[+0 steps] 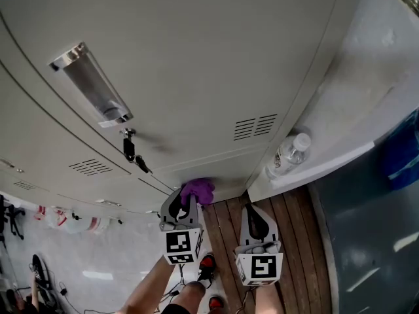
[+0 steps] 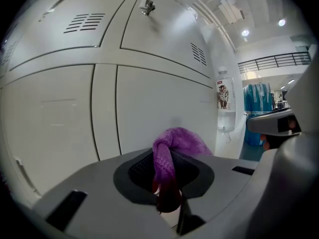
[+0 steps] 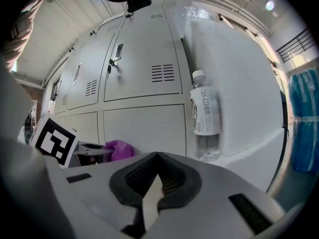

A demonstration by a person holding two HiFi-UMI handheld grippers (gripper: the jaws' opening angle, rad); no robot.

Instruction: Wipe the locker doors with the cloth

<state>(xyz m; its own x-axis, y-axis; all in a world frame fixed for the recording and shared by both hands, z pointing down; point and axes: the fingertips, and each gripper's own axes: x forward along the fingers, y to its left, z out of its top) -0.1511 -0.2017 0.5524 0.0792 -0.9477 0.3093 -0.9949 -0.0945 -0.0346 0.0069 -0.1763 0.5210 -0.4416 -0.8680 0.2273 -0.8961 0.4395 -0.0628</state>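
1. We are pinching the purple cloth (image 2: 175,139) in the left tongs (image 2: 167,183). A wad is bulging past the tips and a strand is running down between the jaws.
2. The cloth is sitting low on the locker doors (image 1: 196,77), in front of a bottom door. We cannot confirm that it is touching.
3. The right tongs (image 3: 157,176) are closed on nothing, hanging just beside the left, with the water bottle (image 3: 206,116) ahead of them.
4. Judgement: we are taking the knit to be light, soft and limp, squashing flat under pressure. Gripping the bunched fold is leaving a pad ahead of the tips. The vents and keys are looking likely to snag it.
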